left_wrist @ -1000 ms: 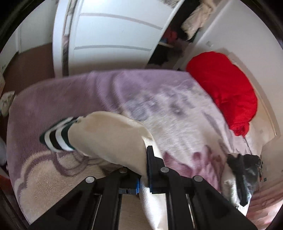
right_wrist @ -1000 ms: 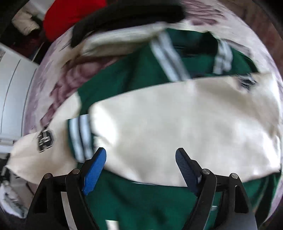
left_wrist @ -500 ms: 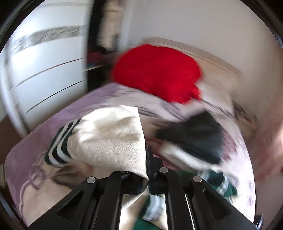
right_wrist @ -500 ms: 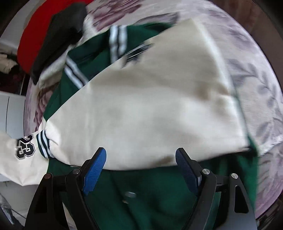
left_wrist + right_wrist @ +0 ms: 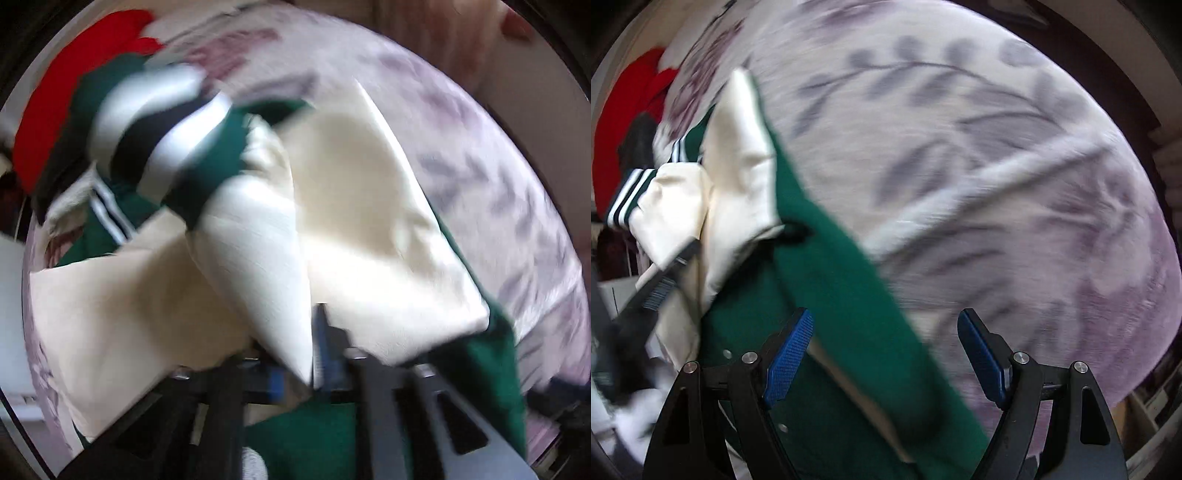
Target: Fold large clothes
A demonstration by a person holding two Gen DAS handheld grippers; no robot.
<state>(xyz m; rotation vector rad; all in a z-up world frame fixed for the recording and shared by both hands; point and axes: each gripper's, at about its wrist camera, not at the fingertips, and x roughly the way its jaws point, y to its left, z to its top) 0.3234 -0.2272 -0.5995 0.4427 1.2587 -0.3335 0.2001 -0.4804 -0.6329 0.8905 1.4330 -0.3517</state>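
A green and cream varsity jacket (image 5: 369, 221) lies on a bed. My left gripper (image 5: 314, 354) is shut on its cream sleeve (image 5: 266, 258), whose striped green cuff (image 5: 173, 147) hangs forward above the jacket body. The view is blurred. My right gripper (image 5: 886, 350) is open over the jacket's green edge (image 5: 827, 266), which runs between the blue pads (image 5: 786, 354). In the right wrist view the left gripper (image 5: 661, 273) shows at the left, holding the cream sleeve (image 5: 672, 206).
A lilac floral blanket (image 5: 997, 166) covers the bed. A red bundle (image 5: 66, 92) and a dark garment (image 5: 639, 140) lie at the far side. A white cupboard edge (image 5: 11, 288) is at the left.
My left gripper has swung the sleeve across over the jacket body. My right gripper has moved to the jacket's right edge, over the blanket.
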